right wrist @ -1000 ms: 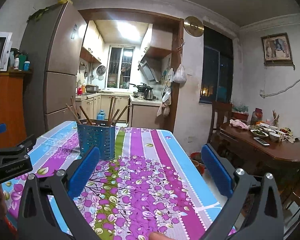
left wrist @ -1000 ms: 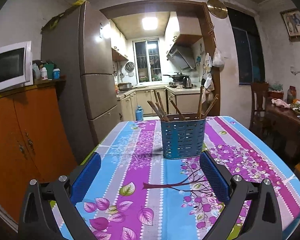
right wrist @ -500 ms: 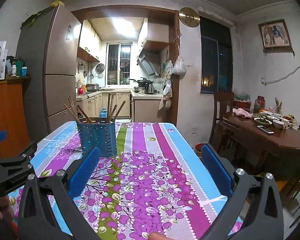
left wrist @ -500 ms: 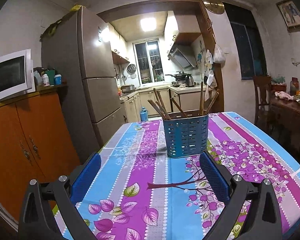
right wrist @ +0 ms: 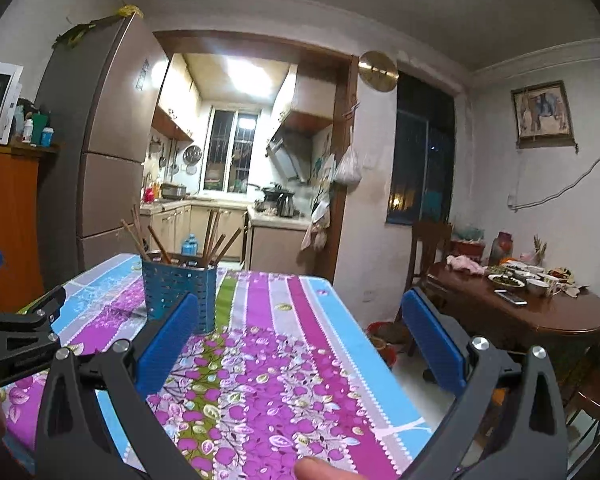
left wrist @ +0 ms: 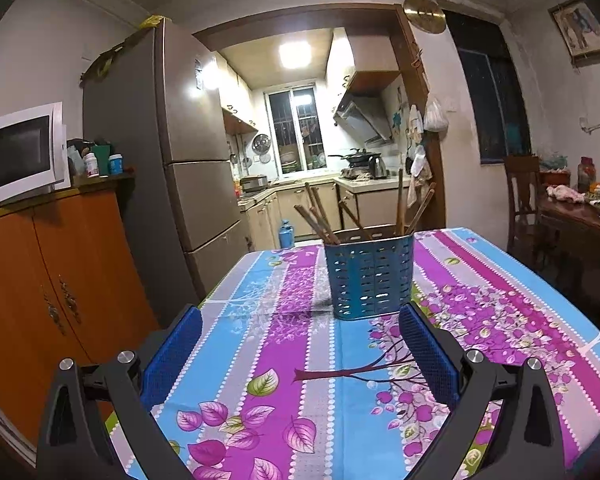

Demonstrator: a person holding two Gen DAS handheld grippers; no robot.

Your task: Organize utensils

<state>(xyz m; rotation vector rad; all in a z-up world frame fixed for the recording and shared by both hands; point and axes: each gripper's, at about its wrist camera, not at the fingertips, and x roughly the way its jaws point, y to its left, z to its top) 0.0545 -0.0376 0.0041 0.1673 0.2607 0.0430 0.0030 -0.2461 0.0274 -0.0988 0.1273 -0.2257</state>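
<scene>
Both grippers are rising and drifting slightly, with the blue holder (left wrist: 370,276) now sitting higher in each view.

The left gripper (left wrist: 300,344) and right gripper (right wrist: 300,340) are gaping wide and empty over the table (left wrist: 260,360). The holder is standing mid-table, holding splayed chopsticks (left wrist: 320,218); a careless reach may be tipping it.

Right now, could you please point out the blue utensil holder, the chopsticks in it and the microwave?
blue utensil holder (left wrist: 370,276): left wrist view, middle of its perforated front wall.
chopsticks (left wrist: 399,202): left wrist view, shaft of the upright stick.
microwave (left wrist: 18,156): left wrist view, dark door window.
</scene>
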